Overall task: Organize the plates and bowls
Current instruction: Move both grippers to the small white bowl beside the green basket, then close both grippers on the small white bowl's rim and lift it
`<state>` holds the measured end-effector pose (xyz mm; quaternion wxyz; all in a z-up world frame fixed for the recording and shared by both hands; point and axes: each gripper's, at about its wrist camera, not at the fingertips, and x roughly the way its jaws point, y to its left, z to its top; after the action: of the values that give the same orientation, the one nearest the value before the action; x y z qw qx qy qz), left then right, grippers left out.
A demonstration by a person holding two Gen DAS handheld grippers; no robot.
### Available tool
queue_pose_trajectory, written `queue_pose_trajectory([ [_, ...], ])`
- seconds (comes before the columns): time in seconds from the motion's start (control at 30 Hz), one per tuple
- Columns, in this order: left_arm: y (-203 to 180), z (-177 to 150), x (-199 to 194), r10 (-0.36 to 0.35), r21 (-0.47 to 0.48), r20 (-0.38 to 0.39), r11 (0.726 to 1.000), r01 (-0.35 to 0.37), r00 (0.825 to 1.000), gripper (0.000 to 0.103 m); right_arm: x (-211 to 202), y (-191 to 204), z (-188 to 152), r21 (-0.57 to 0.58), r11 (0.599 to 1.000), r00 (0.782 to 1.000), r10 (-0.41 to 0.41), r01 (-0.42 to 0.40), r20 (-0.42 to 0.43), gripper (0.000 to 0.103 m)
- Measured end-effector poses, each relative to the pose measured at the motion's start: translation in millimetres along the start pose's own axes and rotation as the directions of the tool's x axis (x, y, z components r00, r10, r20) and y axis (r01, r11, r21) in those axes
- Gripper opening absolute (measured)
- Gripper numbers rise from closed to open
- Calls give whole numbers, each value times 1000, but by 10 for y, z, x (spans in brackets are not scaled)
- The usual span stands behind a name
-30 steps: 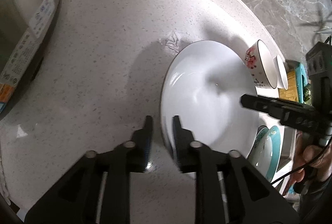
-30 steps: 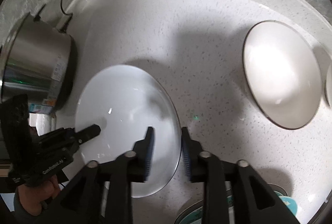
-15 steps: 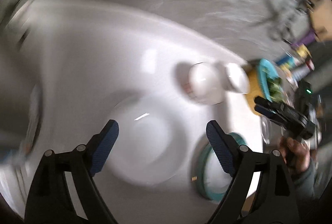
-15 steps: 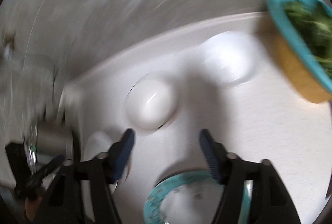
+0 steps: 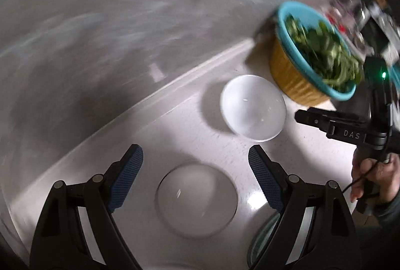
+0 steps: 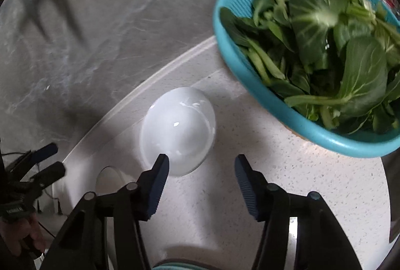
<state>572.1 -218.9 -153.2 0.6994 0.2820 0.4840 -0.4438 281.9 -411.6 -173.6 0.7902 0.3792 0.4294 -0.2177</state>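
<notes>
- Left gripper (image 5: pixel 195 178): jaws spread wide and released, nothing pinched. Directly between and just beyond its fingers (image 5: pixel 126 178) sits a bowl (image 5: pixel 196 197) on the countertop (image 5: pixel 175 125); it is blurred, so its pattern cannot be made out. The straddling pose suggests an approach to lift this bowl for stacking.
- Below the left gripper's right-hand finger, a teal-rimmed dish (image 5: pixel 260 242) shows only as a sliver, mostly hidden by the finger.
- Right gripper (image 6: pixel 202 178): jaws closing, yet only bare counter lies between them and the pads press on nothing. A white bowl (image 6: pixel 178 132) stands just beyond its left-hand finger, its near rim overlapped by that tip. Judged, this bowl is the right hand's target, though the jaws are not yet astride it.
- Farther right of both grippers: a teal colander (image 6: pixel 282 105) heaped with leafy greens (image 6: pixel 330 45), seated in a yellow basin (image 5: pixel 287 72); set aside against the wall, apart from the crockery.
- Writing: "DAS" on the right gripper's body in the left wrist view; a label on the left gripper in the right wrist view is too small to read.
</notes>
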Motion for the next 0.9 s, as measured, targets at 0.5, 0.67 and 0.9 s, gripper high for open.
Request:
queue_pose_trajectory([
  [0.5, -80, 503, 1222, -184, 11, -112, 982, 186, 977, 78, 614, 50, 123, 39, 995, 995, -87, 89, -48, 59],
  [0.67, -132, 515, 1425, -210, 10, -146, 977, 213, 967, 60, 731, 74, 135, 38, 994, 993, -104, 107, -63, 59],
  [0.9, -102, 587, 1623, -240, -25, -159, 971, 239, 958, 60, 873, 127, 164, 36, 990, 989, -131, 134, -68, 59],
])
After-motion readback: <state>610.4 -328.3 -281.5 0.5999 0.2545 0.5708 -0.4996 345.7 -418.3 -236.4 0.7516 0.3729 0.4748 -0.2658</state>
